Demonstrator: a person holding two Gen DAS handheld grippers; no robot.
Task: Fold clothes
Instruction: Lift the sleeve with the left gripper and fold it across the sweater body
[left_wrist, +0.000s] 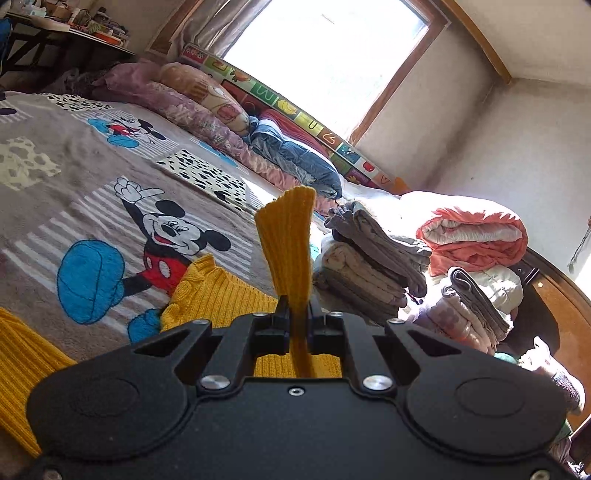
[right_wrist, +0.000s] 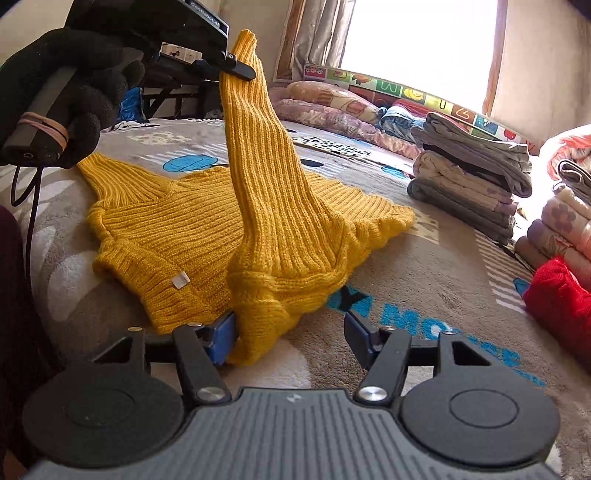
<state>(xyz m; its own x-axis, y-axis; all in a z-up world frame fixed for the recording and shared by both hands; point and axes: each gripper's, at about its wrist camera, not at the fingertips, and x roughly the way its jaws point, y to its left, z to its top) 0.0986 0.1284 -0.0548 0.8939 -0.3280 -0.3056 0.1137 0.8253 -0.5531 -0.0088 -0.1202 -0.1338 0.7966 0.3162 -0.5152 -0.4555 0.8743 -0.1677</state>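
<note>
A yellow knit sweater (right_wrist: 177, 236) lies on the Mickey Mouse blanket (right_wrist: 424, 266). My left gripper (left_wrist: 298, 317) is shut on the cuff of one sleeve (left_wrist: 290, 236); in the right wrist view it (right_wrist: 236, 68) holds that sleeve (right_wrist: 258, 158) lifted high above the sweater's body. My right gripper (right_wrist: 290, 332) is open and low on the blanket; its left blue pad (right_wrist: 221, 338) touches the bunched sweater edge (right_wrist: 258, 306), which lies between the fingers.
Stacks of folded clothes (right_wrist: 472, 181) stand at the right, also in the left wrist view (left_wrist: 369, 266). A red garment (right_wrist: 557, 299) lies at far right. Pillows (left_wrist: 207, 107) and a play mat line the wall under the window. An orange quilt (left_wrist: 476, 236) sits behind the stacks.
</note>
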